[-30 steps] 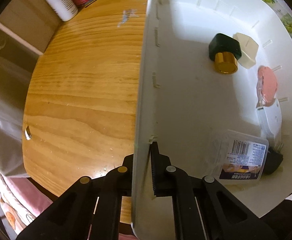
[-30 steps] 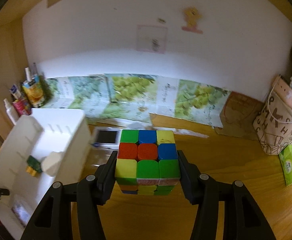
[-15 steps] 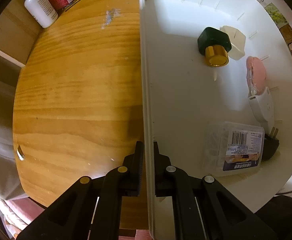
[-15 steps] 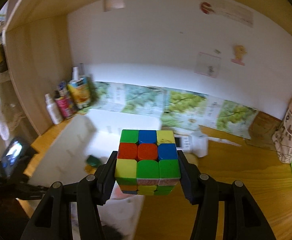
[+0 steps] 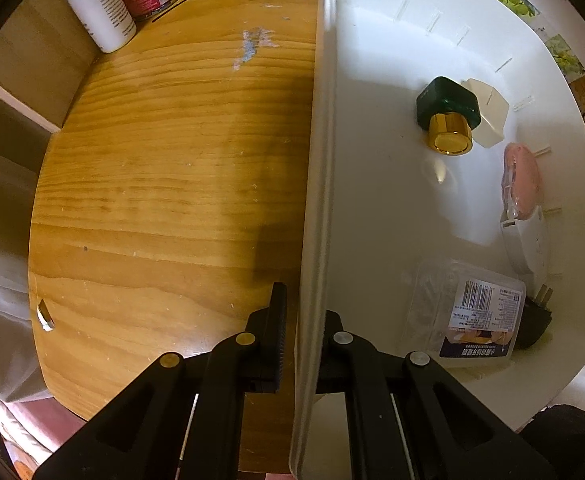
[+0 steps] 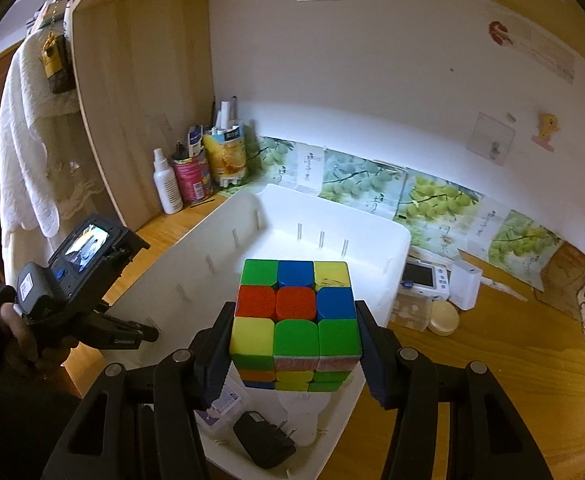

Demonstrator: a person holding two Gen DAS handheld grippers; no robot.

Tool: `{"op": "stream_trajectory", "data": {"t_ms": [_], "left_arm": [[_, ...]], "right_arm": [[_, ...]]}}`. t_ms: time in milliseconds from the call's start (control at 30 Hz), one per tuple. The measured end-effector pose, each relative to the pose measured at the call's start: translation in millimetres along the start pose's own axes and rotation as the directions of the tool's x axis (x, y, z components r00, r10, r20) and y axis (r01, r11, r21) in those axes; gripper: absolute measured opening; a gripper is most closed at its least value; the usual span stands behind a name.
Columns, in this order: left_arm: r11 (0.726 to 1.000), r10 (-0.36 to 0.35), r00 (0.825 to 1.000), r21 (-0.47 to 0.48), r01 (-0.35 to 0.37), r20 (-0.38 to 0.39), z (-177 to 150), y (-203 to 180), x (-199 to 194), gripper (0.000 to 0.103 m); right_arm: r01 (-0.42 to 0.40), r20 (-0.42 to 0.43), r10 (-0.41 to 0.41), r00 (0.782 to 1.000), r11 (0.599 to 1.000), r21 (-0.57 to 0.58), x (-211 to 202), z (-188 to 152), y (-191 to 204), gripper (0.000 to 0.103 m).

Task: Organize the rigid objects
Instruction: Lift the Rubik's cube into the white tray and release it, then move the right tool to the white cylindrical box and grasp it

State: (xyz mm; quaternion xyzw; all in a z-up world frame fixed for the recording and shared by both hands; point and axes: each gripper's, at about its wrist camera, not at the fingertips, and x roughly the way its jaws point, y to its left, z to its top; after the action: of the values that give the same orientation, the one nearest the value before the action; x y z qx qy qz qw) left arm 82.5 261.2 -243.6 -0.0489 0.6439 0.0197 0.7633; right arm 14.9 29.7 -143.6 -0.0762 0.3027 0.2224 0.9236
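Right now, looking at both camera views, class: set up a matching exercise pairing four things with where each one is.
Things:
1. puzzle cube
2. green bottle with gold cap
3. white spray bottle
4. left gripper

Places:
A. on the wooden desk, outside the bin
B. astride the white bin wall
C. lying inside the bin
D. between the right gripper fingers

Pairs: 1-D, 2-C, 3-A, 4-B
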Motion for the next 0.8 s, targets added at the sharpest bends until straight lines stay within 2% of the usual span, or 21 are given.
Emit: {"op": "stream_trajectory", "data": {"t_ms": [300, 600, 800], "left_arm": [[0.999, 0.016, 1.000, -0.042, -0.016, 0.003, -5.1, -1.2, -1.3, 0.008], [0.991, 0.020, 1.000, -0.133, -0.019, 0.009, -8.1, 4.4, 2.1, 0.009], [0.985, 0.044, 0.999, -0.169, -0.039, 0.025, -14.1, 6.4, 1.7, 0.010]], "right_arm": [[0.008, 0.028, -0.008, 1.000, 1.000, -0.012, -10.5, 10.7, -18.4, 0.061], [0.023, 0.047, -0.023, 0.999, 1.000, 0.001, -17.9, 13.6, -49.1, 0.067], [0.017, 0.060, -0.020, 0.998, 0.998, 0.054, -21.4, 13.8, -79.4, 0.069]]}}
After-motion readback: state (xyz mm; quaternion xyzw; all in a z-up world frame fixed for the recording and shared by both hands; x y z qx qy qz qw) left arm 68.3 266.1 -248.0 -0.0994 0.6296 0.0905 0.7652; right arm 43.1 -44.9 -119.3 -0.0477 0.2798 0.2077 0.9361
